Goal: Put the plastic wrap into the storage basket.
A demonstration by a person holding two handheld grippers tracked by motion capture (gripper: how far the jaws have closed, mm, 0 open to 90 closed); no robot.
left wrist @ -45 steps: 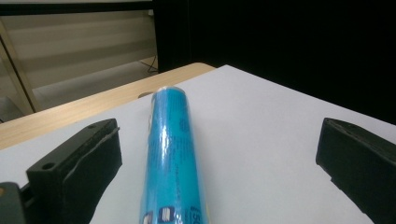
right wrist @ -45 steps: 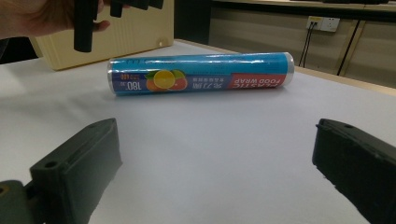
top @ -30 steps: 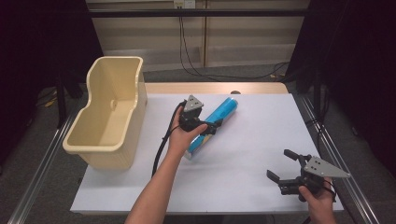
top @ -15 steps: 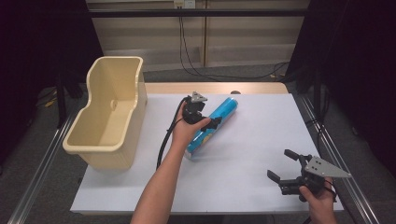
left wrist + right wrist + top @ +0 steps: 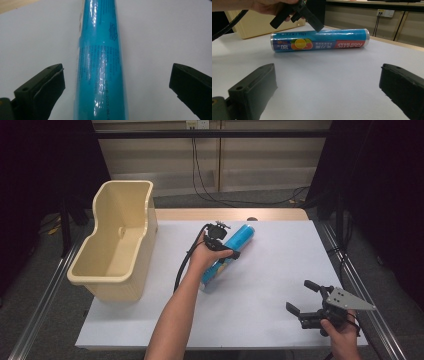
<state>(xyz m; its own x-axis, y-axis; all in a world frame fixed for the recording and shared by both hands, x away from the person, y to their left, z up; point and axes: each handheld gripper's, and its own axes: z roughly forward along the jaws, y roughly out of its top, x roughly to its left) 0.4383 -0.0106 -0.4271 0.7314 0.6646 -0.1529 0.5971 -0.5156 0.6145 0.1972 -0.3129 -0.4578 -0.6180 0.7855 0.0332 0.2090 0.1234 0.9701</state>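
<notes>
The right tongs (image 5: 328,90) stand wide apart above the white bench (image 5: 332,82). Beyond them a blue food wrap roll (image 5: 319,40) lies on its side. The left tongs (image 5: 297,15), hand-held, straddle the roll from above; a cream bin (image 5: 259,23) stands behind.

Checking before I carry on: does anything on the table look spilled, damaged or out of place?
Nothing stands out. The blue roll of food wrap lies intact on the white table, at an angle to its edges. The left gripper is over it, jaws open on either side. The cream bin stands upright. The right gripper is open.
</notes>
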